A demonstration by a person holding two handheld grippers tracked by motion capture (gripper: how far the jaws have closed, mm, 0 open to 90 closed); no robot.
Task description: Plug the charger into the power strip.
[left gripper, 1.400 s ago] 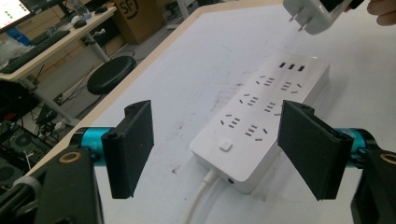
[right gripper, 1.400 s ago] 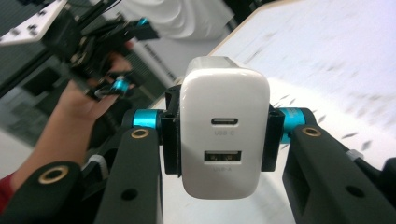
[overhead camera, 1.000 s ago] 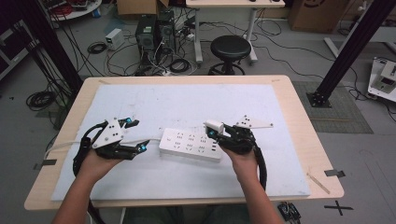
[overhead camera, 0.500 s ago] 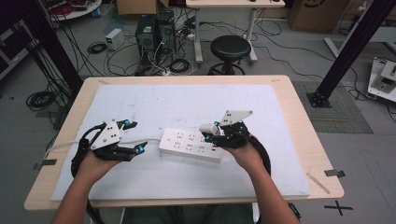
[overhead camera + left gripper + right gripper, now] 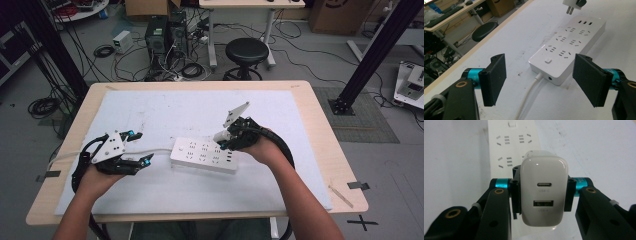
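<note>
A white power strip lies flat on the white sheet that covers the wooden bench, near the middle and towards the person's side; its white cord leaves the left end and runs off towards the left gripper; in the left gripper view the strip shows a square button near the cord end, rows of sockets along its top and three small ports at the far end.

The right gripper is held above the right end of the strip, tilted downward; its jaws are closed on a white charger, pressing it from both sides; in the right gripper view the charger's rear face looks at the camera, with a USB-C port above and a USB-A port below, and the strip's sockets lie beyond it; in the left gripper view the charger hangs clear above the far end of the strip, its two metal pins pointing down and not touching the sockets.

The left gripper rests low over the sheet just left of the strip; its jaws stand wide apart with nothing between them, framing the cord end of the strip.

Behind the bench stand a black stool and a computer tower among loose cables on the floor.
</note>
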